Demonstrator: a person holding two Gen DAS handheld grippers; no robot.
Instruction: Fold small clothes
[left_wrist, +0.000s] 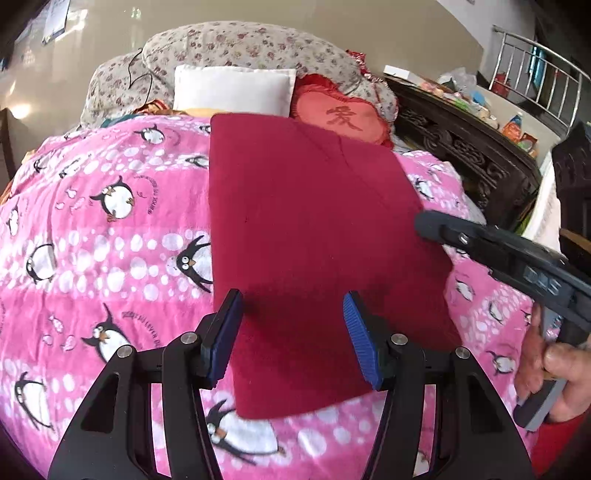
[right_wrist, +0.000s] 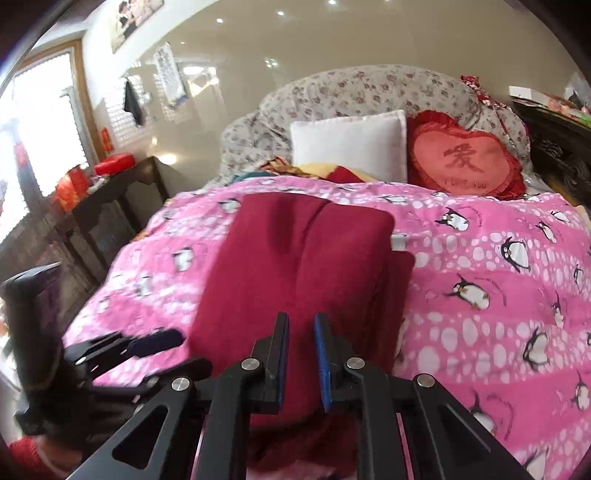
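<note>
The left gripper is held spread above the near end of the red garment, nothing pinched. The right gripper is nearly closed, a narrow gap left, empty. The garment is laid flat, already folded lengthwise, on the pink blanket. Probably a crosswise fold is due next: the near edge must be pinched and carried forward.

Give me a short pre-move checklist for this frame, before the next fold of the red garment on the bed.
1. Dark red garment lying flat on the pink penguin blanket: ok.
2. Left gripper open over the garment's near end, holding nothing: ok.
3. Right gripper empty, jaws narrowly apart: ok.
4. Garment edges aligned: not ok, a lower layer sticks out on the right side.
5. Contact between either gripper and the cloth: cannot tell.
</note>
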